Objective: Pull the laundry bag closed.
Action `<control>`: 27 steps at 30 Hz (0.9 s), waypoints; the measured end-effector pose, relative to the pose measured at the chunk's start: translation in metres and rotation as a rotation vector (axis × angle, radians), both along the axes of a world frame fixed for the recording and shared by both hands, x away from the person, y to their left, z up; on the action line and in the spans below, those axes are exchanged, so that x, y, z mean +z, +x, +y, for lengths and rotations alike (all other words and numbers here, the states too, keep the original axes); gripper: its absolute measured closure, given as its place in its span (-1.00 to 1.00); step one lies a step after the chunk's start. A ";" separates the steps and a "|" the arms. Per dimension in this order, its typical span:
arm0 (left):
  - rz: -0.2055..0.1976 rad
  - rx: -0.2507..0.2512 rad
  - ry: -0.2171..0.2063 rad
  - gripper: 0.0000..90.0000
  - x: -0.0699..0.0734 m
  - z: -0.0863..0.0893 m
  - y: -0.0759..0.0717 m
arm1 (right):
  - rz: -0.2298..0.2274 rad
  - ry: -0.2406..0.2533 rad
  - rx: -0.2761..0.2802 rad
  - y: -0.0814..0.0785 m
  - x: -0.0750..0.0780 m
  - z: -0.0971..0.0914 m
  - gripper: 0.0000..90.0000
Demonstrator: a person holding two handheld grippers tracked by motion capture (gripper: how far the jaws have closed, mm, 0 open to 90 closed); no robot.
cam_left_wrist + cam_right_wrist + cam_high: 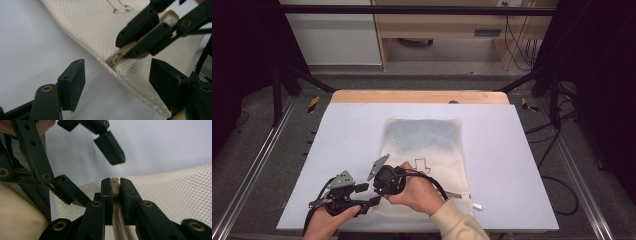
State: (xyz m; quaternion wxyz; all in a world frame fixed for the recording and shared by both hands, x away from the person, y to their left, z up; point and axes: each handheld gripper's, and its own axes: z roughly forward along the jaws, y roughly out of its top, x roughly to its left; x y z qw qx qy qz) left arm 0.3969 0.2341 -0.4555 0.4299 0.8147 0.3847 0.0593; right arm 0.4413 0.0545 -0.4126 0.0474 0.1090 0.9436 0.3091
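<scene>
Cream-coloured, rectangular mesh fabric pouch (424,160) with a beige zipper (117,59) along its near edge. Lying mostly flat at the middle of the pale lavender desk (337,150), long side running away from the near desk edge. Bluish contents showing through the far half; small black line drawing on the near half. Near zipper corner lifted off the desk, pinched at the zipper.

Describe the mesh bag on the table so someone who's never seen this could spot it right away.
On the pale table, look at the middle, just ahead of both grippers. The cream mesh bag lies flat there, bluish contents at its far end, a zip along its near edge, a small black outline drawing on it.
</scene>
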 end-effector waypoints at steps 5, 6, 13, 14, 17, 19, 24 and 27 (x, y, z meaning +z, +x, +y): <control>0.030 0.000 -0.020 -0.23 -0.003 -0.001 0.002 | -0.003 0.000 -0.003 0.000 0.002 0.000 0.82; 0.030 0.000 -0.020 -0.22 -0.003 -0.001 0.002 | -0.003 0.000 -0.003 0.000 0.002 0.000 0.82; 0.056 -0.020 -0.025 0.00 -0.007 -0.006 0.005 | -0.006 -0.001 0.003 -0.001 0.004 -0.001 0.82; 0.056 -0.020 -0.025 0.06 -0.007 -0.006 0.005 | -0.006 -0.001 0.003 -0.001 0.004 -0.001 0.82; 0.070 -0.032 -0.036 0.11 -0.009 -0.006 0.009 | -0.011 0.002 0.010 0.000 0.005 -0.001 0.82; 0.077 -0.038 -0.056 0.15 -0.010 -0.006 0.012 | -0.018 0.006 0.007 0.000 0.005 -0.001 0.82; 0.088 -0.063 -0.090 0.19 -0.012 -0.006 0.018 | -0.014 0.017 -0.007 -0.001 0.005 -0.001 0.82; 0.101 -0.074 -0.104 0.23 -0.014 -0.007 0.020 | -0.010 0.021 -0.007 0.000 0.006 -0.002 0.82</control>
